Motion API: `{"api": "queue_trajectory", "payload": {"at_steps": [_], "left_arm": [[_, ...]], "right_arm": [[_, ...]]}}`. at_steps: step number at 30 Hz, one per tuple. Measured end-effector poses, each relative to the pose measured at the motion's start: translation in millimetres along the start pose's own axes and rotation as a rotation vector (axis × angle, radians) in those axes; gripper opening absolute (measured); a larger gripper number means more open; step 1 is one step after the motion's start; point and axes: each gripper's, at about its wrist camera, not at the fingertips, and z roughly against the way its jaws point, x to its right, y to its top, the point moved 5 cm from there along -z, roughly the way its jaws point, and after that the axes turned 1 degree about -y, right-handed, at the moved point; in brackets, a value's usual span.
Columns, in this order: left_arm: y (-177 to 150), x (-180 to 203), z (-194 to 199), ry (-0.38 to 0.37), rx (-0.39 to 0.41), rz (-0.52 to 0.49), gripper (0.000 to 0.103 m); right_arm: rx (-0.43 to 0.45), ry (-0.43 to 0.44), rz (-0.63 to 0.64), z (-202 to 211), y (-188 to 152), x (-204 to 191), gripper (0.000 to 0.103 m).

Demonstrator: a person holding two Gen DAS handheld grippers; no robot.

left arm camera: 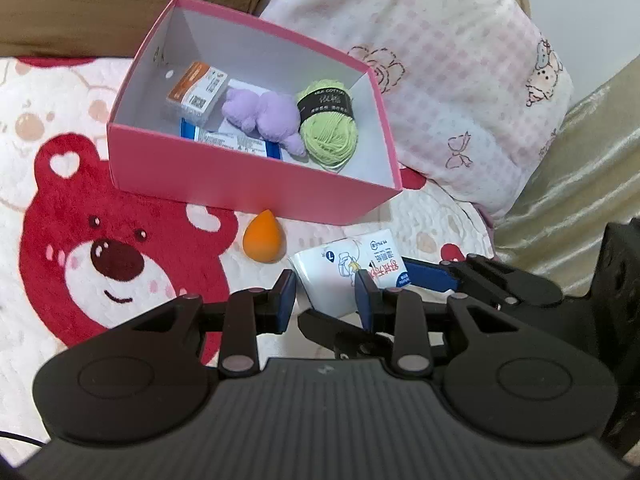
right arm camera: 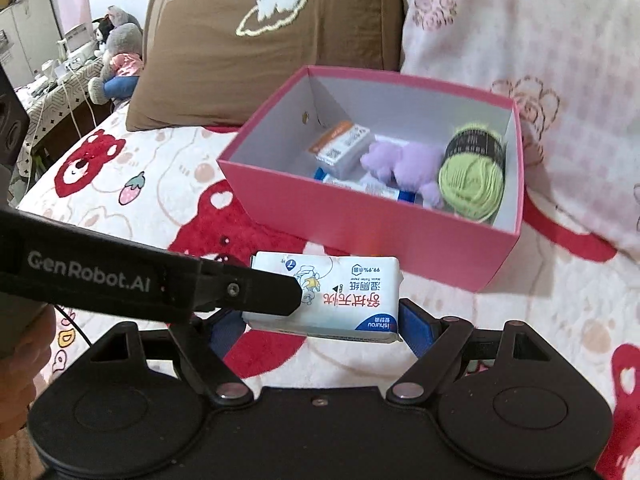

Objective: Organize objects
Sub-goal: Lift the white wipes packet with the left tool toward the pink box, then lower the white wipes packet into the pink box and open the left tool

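Note:
A white wet-wipes pack [right arm camera: 344, 296] hangs above the bear-print blanket [left arm camera: 100, 240], held by both grippers. My right gripper [right arm camera: 320, 330] spans its length, a blue pad pressed on each end. My left gripper [left arm camera: 326, 298] is shut on the pack's left part; its black finger [right arm camera: 260, 292] crosses the pack in the right wrist view. Just beyond stands an open pink box [left arm camera: 240, 184] with green yarn [left arm camera: 326, 128], a purple plush [left arm camera: 264, 116], a small orange-and-white carton [left arm camera: 198, 92] and a flat blue-and-white packet [left arm camera: 232, 140] inside. An orange teardrop sponge [left arm camera: 264, 242] lies on the blanket before the box.
A brown pillow [right arm camera: 260, 40] and a pink patterned pillow [left arm camera: 440, 80] rise behind the box. The bed's edge falls off at the left, with plush toys [right arm camera: 120, 52] and a cluttered table beyond. A person's hand [right arm camera: 20, 380] shows at the lower left.

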Motion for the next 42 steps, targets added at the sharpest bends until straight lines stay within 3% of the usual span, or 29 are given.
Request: {"api": "queue_trajectory", "payload": {"at_steps": [4, 11, 19, 28, 33, 42], "left_arm": [[7.3, 5.6, 13.9, 0.012, 0.039, -0.007, 0.03], [33.6, 10.5, 33.0, 0.025, 0.086, -0.02, 0.03], [78.1, 21.0, 40.9, 0.057, 0.098, -0.071, 0.03], [115.2, 25.7, 27.9, 0.086, 0.145, -0.097, 0.032], [122.5, 12.4, 9.0, 0.081, 0.154, -0.051, 0.032], [127.6, -19.1, -30.7, 0.061, 0.074, -0.035, 0.032]], "right_arm": [[-0.016, 0.011, 0.035, 16.9, 13.8, -6.3, 0.085], [0.043, 0.034, 0.069, 37.6, 39.9, -12.1, 0.084], [0.059, 0.038, 0.091, 44.8, 67.5, -4.8, 0.066], [0.087, 0.001, 0.1, 40.9, 105.8, 9.0, 0.061], [0.072, -0.008, 0.106, 25.2, 121.9, 16.9, 0.061], [0.022, 0.018, 0.112, -17.2, 130.6, 32.6, 0.059]]}}
